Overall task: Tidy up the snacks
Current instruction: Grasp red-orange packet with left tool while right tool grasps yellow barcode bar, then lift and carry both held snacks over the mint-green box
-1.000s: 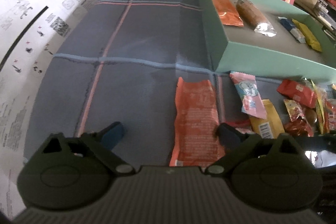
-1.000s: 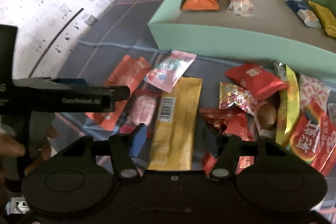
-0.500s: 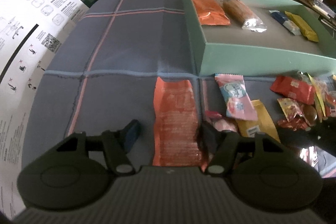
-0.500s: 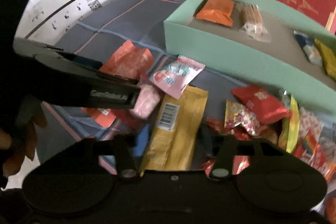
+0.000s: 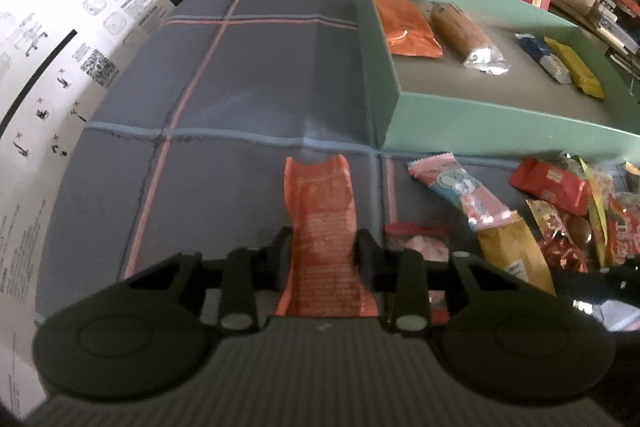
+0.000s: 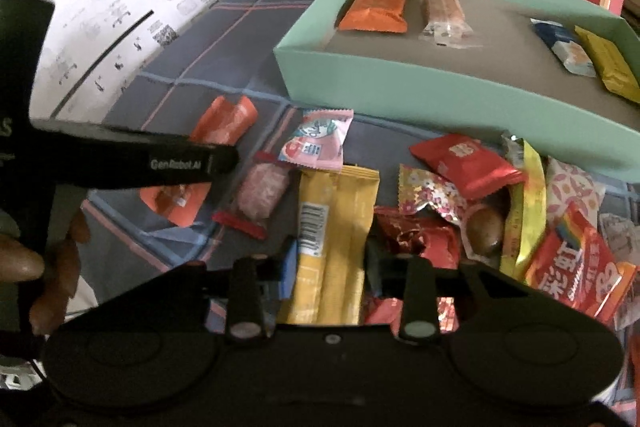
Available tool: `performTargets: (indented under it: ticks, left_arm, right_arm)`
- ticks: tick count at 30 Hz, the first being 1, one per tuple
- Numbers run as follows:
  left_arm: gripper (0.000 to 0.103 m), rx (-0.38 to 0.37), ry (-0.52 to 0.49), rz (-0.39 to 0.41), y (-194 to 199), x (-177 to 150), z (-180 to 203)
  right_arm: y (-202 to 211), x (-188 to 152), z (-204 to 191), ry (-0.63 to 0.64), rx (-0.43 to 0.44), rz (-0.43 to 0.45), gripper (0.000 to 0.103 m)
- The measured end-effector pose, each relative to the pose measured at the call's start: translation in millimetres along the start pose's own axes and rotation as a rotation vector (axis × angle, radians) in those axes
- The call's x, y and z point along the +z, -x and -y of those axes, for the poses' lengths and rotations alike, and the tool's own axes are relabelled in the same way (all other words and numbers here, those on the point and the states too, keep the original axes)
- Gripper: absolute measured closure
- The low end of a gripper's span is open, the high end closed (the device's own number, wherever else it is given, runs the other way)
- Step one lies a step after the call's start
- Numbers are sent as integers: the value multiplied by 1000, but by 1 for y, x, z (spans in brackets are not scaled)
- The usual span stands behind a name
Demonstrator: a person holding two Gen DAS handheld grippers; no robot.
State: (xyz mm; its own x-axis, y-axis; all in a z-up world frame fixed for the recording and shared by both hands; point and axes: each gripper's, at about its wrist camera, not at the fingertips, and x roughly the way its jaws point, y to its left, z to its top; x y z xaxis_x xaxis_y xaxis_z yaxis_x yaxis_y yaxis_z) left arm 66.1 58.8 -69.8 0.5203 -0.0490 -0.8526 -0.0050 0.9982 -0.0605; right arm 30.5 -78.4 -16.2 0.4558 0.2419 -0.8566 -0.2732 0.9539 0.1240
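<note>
The left gripper (image 5: 323, 253) points down at the plaid tablecloth (image 5: 248, 79), its jaws closing on a long orange-red snack packet (image 5: 322, 223) that is pinched narrow between the two fingers; the packet's free end reaches forward beyond the fingertips. To the right of this gripper lie a small pink candy (image 5: 426, 247) and a pink-and-blue wrapped sweet (image 5: 456, 189), and farther ahead on the right stands the mint-green box (image 5: 500, 115) with an orange pouch (image 5: 406, 27) and a brown bar in clear wrap (image 5: 464, 31) inside.

The right gripper (image 6: 330, 265) also has its jaws closing, with a yellow bar with a barcode (image 6: 334, 227) squeezed between the fingers and extending ahead of them. Just right of it sits the loose heap of snacks: a red packet (image 6: 464, 163), a floral wrapper (image 6: 428, 193) and a brown round sweet (image 6: 484, 229). The green box lies ahead of this gripper.
</note>
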Motion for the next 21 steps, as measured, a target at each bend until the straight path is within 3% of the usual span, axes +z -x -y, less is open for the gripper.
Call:
performTargets:
  ticks: [8,21]
  left_arm:
    - [70,-84,77,-23,9,-9,-20]
    - [67,2,22,-50,10,-13,-2]
  right_arm:
    - [19,-3,15,-65,29,36,69]
    - [33,-10,23,-90,77,74,69]
